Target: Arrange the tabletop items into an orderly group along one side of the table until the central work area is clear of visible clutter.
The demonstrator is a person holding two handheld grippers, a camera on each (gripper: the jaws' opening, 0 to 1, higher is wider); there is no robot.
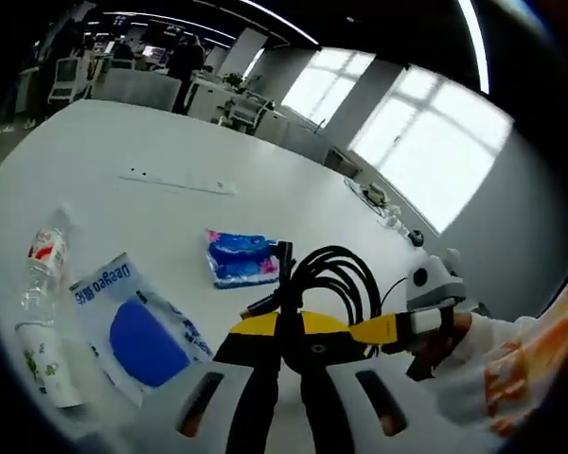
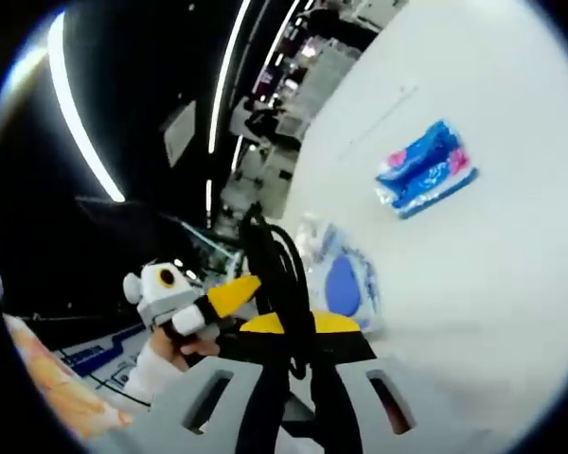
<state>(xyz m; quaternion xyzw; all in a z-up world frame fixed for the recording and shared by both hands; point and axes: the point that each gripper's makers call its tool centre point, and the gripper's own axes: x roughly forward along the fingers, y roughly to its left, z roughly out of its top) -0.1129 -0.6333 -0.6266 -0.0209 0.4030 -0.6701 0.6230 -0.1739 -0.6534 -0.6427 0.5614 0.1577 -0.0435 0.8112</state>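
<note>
While both grippers held the same coiled black cable (image 1: 336,274) above the white tabletop (image 1: 151,142), the step in hand appeared to be carrying it to the grouped items. In the left gripper view, the left gripper (image 1: 286,312) had its black jaws closed together on the cable's loop, and the right gripper (image 1: 412,326), with its yellow tip, met the coil from the right. In the right gripper view, the right gripper (image 2: 286,331) likewise stood clamped on the cable (image 2: 279,270), with the left gripper (image 2: 204,307) entering from the left.

Judgement: the coil should be kept bunched and lowered beside the grouped items, with one grip released at a time so no loop springs across the centre.

A blue-and-white plastic wipes pack (image 1: 137,326), a clear plastic bottle with red label (image 1: 43,270) and a white printed paper cup (image 1: 47,369) lay close together. A blue-and-pink tissue packet (image 1: 241,258) sat apart, toward the middle, not yet moved. The table was otherwise bare and glossy. Beyond were large bright windows (image 1: 435,142), ceiling strip lights and office desks
</note>
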